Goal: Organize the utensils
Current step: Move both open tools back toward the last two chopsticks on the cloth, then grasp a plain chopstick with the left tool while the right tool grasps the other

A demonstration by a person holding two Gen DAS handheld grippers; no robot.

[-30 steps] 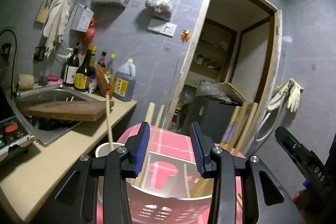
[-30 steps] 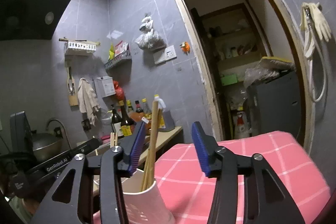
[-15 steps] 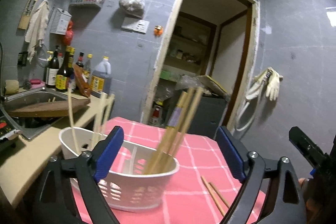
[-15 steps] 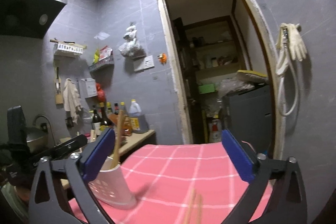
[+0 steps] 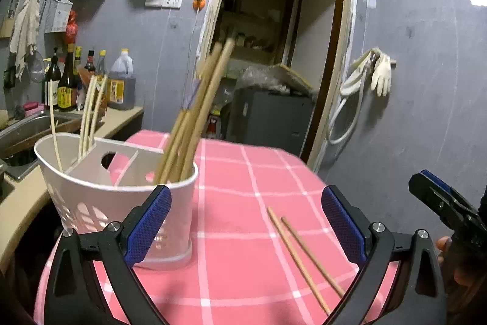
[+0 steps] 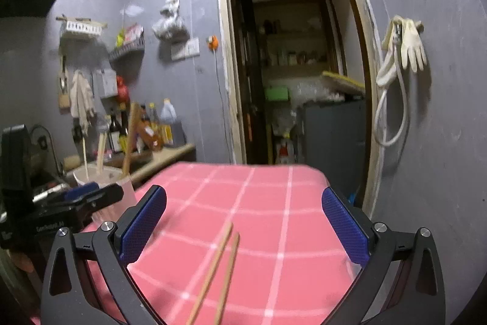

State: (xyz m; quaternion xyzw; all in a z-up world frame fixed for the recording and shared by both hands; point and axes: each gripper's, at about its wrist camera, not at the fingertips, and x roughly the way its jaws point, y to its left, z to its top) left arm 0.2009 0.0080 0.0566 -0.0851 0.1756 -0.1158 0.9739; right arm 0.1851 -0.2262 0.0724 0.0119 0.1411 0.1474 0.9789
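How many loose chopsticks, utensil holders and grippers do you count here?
Loose brown chopsticks on the pink tablecloth: 2
White utensil holder: 1
Grippers, both open: 2 (left gripper, right gripper)
Total: 5

White plastic caddy (image 5: 91, 197), wooden chopsticks (image 5: 304, 258), pink checked cloth tablecloth (image 5: 243, 233)

Bare pink tablecloth (image 6: 274, 203) surrounds the loose chopsticks (image 6: 219, 270); the utensil caddy (image 5: 100, 191) (chopsticks upright) blocks the left.
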